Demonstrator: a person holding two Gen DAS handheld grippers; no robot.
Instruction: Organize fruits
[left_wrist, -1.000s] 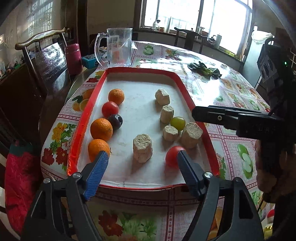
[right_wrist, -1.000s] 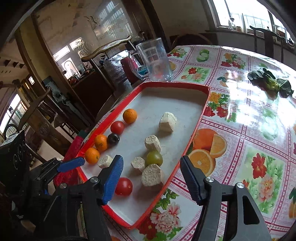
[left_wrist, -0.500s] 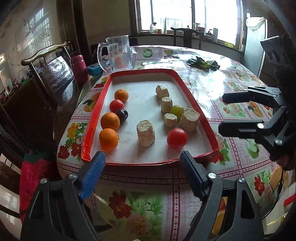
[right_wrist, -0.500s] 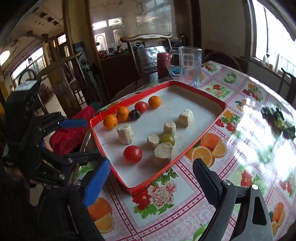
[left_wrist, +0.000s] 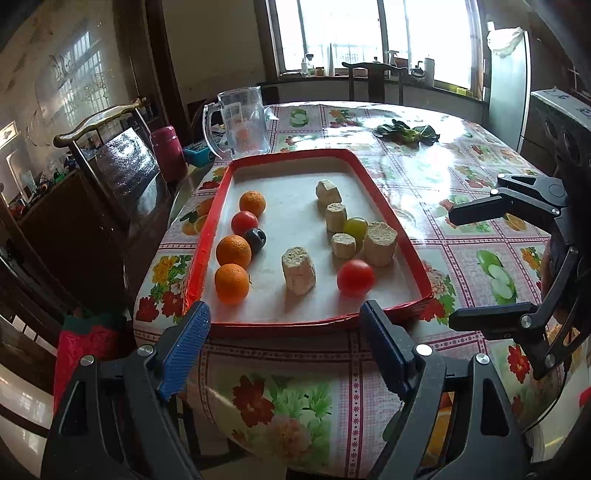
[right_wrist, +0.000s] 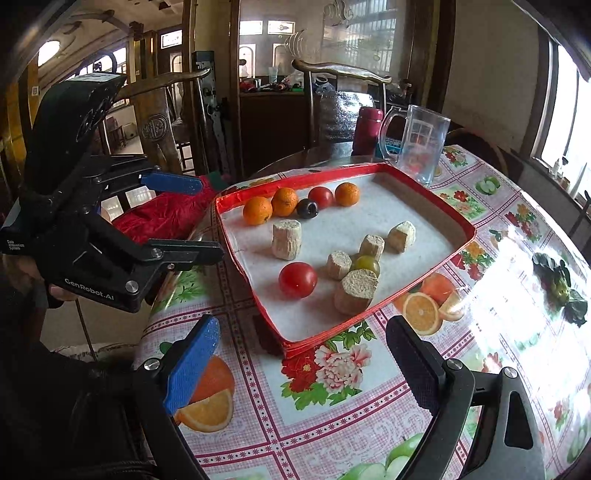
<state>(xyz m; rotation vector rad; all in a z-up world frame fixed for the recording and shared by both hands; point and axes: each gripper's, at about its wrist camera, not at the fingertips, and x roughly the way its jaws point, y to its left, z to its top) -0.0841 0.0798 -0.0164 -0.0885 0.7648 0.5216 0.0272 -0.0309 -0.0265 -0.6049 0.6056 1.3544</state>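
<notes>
A: Where are the fruits?

B: All lie in the red tray (left_wrist: 384, 206) on the bench (left_wrist: 461, 192), which has a flowered cloth. Along the left wall of the tray there is a row: a near orange (left_wrist: 232, 283), a middle orange (left_wrist: 233, 251), a dark plum (left_wrist: 255, 239), a small tomato (left_wrist: 244, 222) and a far orange (left_wrist: 252, 203).

A: And on the right side?

B: A big tomato (left_wrist: 355, 277) lies near the front rim. A green grape (left_wrist: 355, 228) sits between pale cut chunks; I cannot tell what these chunks are. One tall chunk (left_wrist: 298, 270) stands alone in the middle, between the near orange and the big tomato.

A: What do the grippers do?

B: The left hand-held gripper (left_wrist: 284, 347) is in front of the near rim of the tray, its jaws wide apart, and it holds nothing. The right hand-held gripper (right_wrist: 299, 363) hangs above the cloth at the corner of the tray, also spread wide and empty. Neither one touches a fruit.

A: Is there something behind the tray?

B: Yes, a clear plastic jug (left_wrist: 240, 122) stands just behind the far rim, and a dark red flask (left_wrist: 168, 153) is left of it. Some green leaves (left_wrist: 406, 131) lie well apart, on the far side of the bench.
</notes>
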